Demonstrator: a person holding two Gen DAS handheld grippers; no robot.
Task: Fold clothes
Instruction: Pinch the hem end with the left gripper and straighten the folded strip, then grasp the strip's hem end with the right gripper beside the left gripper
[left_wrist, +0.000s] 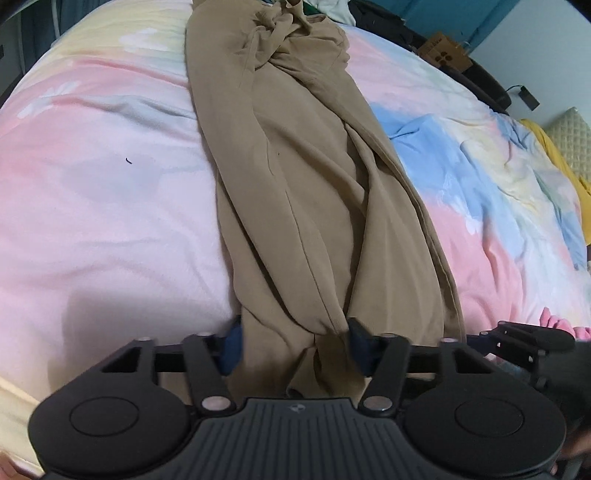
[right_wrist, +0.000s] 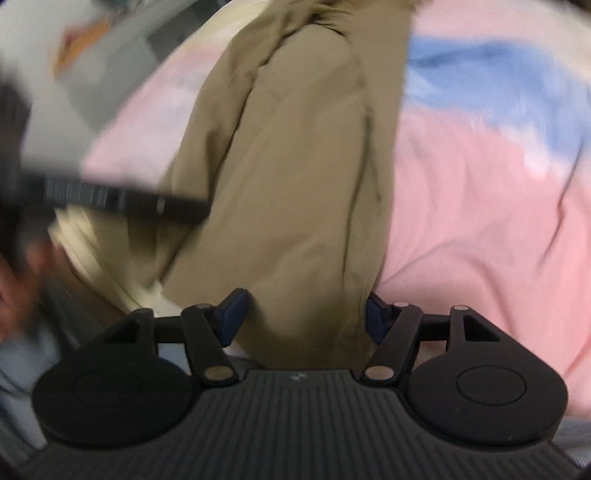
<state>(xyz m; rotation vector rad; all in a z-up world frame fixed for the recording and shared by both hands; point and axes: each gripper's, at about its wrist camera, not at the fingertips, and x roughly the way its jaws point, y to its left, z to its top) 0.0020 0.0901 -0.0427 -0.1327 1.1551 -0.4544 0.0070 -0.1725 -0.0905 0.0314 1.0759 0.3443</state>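
Note:
A tan garment (left_wrist: 306, 192) lies lengthwise on the bed, folded into a long narrow strip that runs away from me, bunched at its far end. My left gripper (left_wrist: 295, 343) has the near end of the garment between its blue-padded fingers, and the jaws stand wide around the cloth. My right gripper (right_wrist: 303, 317) holds the same tan garment (right_wrist: 295, 166) at its near edge, cloth filling the gap between its fingers. The right gripper also shows in the left wrist view (left_wrist: 532, 339) at the right. The right wrist view is blurred.
The bed is covered by a pastel pink, blue and yellow quilt (left_wrist: 103, 206). A cardboard box (left_wrist: 443, 55) and a dark bed edge lie at the far right. A yellow cloth (left_wrist: 561, 155) and a pink item (left_wrist: 554, 321) are at the right.

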